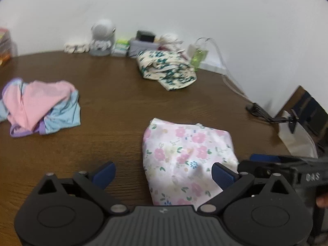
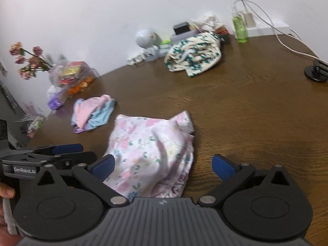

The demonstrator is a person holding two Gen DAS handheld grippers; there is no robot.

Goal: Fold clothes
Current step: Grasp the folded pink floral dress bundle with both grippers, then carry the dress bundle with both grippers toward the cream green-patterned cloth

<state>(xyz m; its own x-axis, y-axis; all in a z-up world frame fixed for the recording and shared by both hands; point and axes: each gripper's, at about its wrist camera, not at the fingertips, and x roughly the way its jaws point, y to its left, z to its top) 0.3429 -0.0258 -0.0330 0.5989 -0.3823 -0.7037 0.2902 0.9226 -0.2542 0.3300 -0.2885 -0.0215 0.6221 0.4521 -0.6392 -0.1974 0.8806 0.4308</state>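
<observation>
A pink floral garment [image 1: 184, 155] lies bunched on the brown table [image 1: 114, 102], just ahead of both grippers; it also shows in the right wrist view [image 2: 151, 151]. My left gripper [image 1: 164, 174] is open and empty, its right finger over the garment's near edge. My right gripper [image 2: 163, 167] is open and empty, its jaws spread above the garment's near part. A pink and blue garment [image 1: 41, 104] lies crumpled at the left [image 2: 92, 112]. A cream garment with teal flowers [image 1: 166, 67] lies crumpled at the back [image 2: 194, 57].
Along the wall stand a white round device [image 1: 102, 37], small boxes [image 1: 143, 43], a green bottle [image 2: 239, 26] and a power strip with cables [image 2: 266, 26]. A black stand [image 2: 315, 71] sits at the right. Flowers and packaged goods [image 2: 69, 75] crowd the left edge.
</observation>
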